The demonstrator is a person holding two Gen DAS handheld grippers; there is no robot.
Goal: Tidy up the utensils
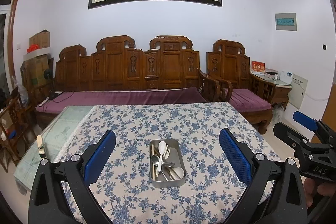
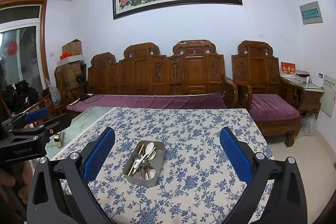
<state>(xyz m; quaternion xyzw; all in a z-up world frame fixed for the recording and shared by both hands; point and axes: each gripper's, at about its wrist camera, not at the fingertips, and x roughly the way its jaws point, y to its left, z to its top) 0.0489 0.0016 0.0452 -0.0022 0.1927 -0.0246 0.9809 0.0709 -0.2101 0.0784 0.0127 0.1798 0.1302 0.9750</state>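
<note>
Both grippers hang wide open and empty — the left gripper [image 1: 167, 153] and right gripper [image 2: 167, 153] above the floral tablecloth [image 1: 189, 119]. The metal tin [image 1: 168, 182] sits low in the centre of each frame, holding the jumbled utensils [image 1: 164, 161] — white spoon [image 1: 162, 146] on top.

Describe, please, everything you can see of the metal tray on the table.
The metal tray is a shallow rectangular tin with rounded corners and low walls, dull grey like steel, standing flat on the floral tablecloth near the table's middle. It is open and holds a loose, crossed pile: a white spoon, a pale fork, metal spoons and chopsticks along one wall. Both tools, the left and the right, are open, apart from it.
</note>
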